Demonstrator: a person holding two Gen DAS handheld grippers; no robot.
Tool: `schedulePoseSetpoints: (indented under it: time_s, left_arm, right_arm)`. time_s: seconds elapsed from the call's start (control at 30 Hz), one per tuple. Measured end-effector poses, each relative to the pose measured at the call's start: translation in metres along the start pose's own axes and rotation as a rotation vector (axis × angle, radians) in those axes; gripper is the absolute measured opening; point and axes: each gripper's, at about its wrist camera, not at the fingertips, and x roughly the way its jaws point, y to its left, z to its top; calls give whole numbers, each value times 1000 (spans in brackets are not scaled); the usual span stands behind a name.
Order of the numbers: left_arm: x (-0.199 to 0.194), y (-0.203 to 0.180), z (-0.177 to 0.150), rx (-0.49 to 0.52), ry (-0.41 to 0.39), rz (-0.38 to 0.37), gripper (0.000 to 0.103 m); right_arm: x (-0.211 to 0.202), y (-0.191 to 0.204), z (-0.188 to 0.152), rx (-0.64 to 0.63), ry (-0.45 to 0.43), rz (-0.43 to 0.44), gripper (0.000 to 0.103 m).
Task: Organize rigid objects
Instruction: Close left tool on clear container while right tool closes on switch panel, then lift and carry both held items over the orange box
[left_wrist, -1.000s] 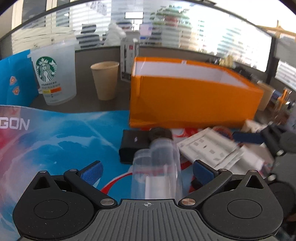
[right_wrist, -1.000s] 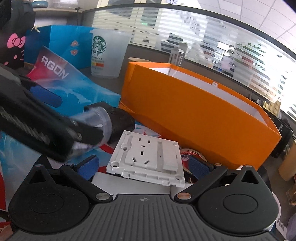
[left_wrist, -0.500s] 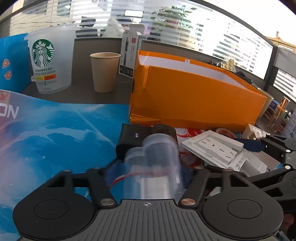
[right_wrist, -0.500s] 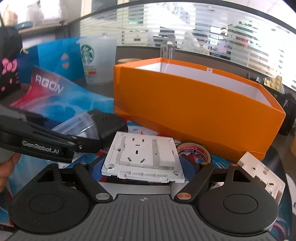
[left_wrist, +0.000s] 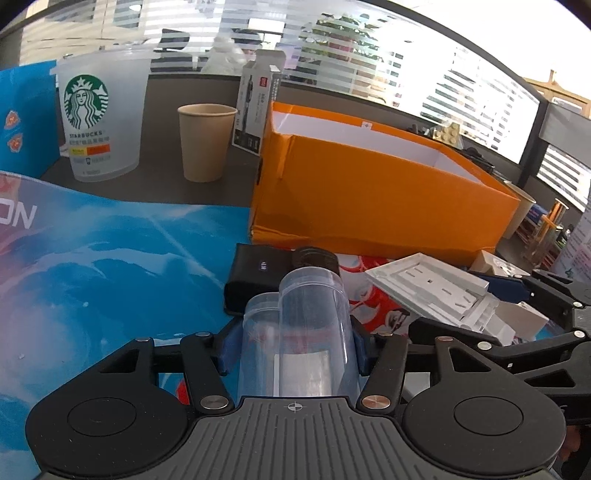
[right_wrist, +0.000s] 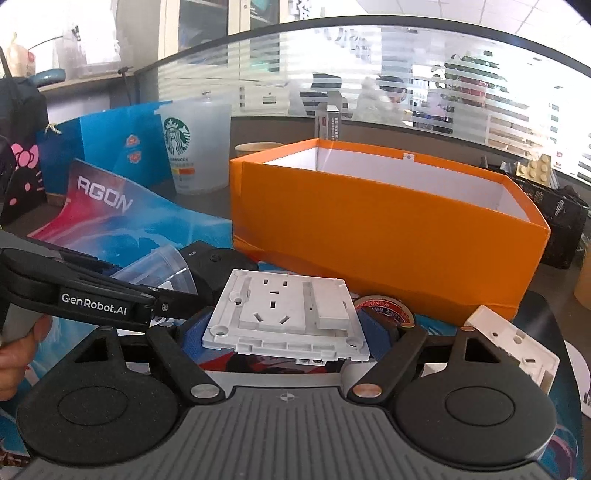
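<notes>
Your right gripper (right_wrist: 286, 334) clamps the white socket plate (right_wrist: 286, 314) just near of the orange box (right_wrist: 388, 236); your left gripper (right_wrist: 162, 291) grips a clear cup (right_wrist: 159, 269) at left.

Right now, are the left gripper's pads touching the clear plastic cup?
Touching. The left wrist view shows both blue pads pressed against the sides of the clear plastic cup, with no gap on either side of the left gripper.

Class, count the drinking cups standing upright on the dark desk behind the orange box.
2. The frosted plastic Starbucks cup stands far left; the plain brown paper cup stands right of it, beside the orange cardboard box. More may hide behind the box.
</notes>
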Motion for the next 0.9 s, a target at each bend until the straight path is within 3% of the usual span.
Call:
schedulePoseSetpoints:
  time_s: [0.9]
  left_arm:
    - [-20, -31, 6, 58, -31, 0, 56]
  right_arm:
    - [-35, -13, -9, 36, -62, -40, 80]
